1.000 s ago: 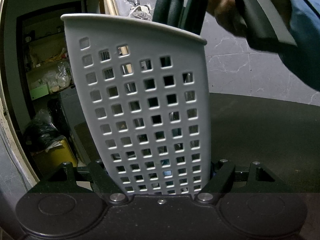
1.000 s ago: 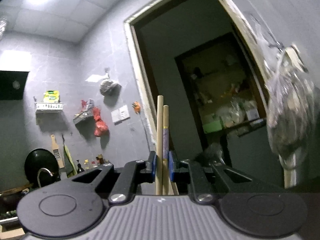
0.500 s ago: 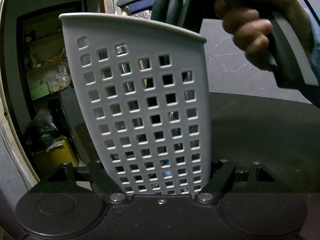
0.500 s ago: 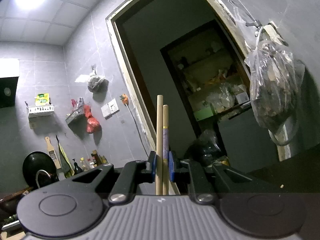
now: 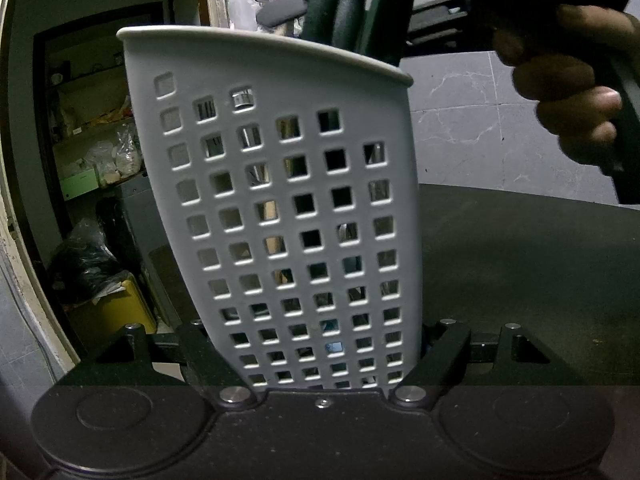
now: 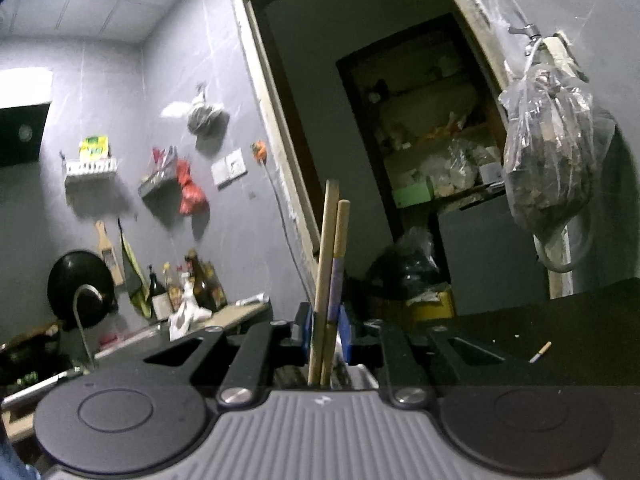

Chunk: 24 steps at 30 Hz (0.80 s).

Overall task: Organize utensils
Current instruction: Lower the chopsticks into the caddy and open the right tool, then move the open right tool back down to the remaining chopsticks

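Observation:
My left gripper (image 5: 320,344) is shut on a grey perforated utensil holder (image 5: 288,208) and holds it upright over the dark table (image 5: 520,280). Dark utensil handles (image 5: 360,12) stick out of its top, and metal cutlery shows through the holes. My right gripper (image 6: 326,332) is shut on a pair of wooden chopsticks (image 6: 332,264), which point up between the blue pads. In the left wrist view the right gripper and the hand holding it (image 5: 568,92) hang above and right of the holder's rim.
A doorway (image 6: 420,140) opens onto storage shelves. A plastic bag (image 6: 552,152) hangs on the wall at right. A counter with bottles (image 6: 180,284) and a black pan (image 6: 80,292) lies left. A small stick (image 6: 540,352) lies on the table.
My right gripper has tilted down and come closer over the holder with the chopsticks. The holder stays in my left gripper, nearly still.

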Available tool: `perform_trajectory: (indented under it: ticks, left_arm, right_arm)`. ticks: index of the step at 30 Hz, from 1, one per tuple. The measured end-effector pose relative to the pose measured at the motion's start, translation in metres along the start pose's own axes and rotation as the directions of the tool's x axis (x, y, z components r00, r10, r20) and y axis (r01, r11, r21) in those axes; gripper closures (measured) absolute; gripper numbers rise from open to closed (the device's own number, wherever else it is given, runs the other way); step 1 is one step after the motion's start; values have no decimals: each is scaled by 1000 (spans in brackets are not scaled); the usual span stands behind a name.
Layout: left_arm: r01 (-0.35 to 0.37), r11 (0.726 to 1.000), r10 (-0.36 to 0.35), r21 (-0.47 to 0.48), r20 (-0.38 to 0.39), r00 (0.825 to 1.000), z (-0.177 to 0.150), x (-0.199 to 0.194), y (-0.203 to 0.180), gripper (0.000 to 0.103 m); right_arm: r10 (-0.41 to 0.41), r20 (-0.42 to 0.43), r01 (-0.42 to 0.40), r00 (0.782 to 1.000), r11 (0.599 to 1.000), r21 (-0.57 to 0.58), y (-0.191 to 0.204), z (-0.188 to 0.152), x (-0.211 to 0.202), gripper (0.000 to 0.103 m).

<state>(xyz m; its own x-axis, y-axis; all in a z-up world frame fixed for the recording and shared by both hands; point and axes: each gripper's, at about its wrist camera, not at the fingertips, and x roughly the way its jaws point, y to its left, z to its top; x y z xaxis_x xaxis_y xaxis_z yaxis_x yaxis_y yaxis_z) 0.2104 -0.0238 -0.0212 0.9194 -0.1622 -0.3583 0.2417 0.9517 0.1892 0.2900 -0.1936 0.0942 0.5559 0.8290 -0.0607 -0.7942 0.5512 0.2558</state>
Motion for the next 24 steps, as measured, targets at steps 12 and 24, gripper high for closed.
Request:
perform_trajectory:
  ticks: [12,24]
  left_arm:
    - [15,1000,-15,-12,-3,1000,-1,-1,5,25]
    - [24,1000,-24,-9,-5,1000,1,0,9,25]
  right_arm:
    - [-110,89,103,990,992,79,-6,-1,-48,9]
    - [-508,-340,576,792,806,137,-73,-30,25,5]
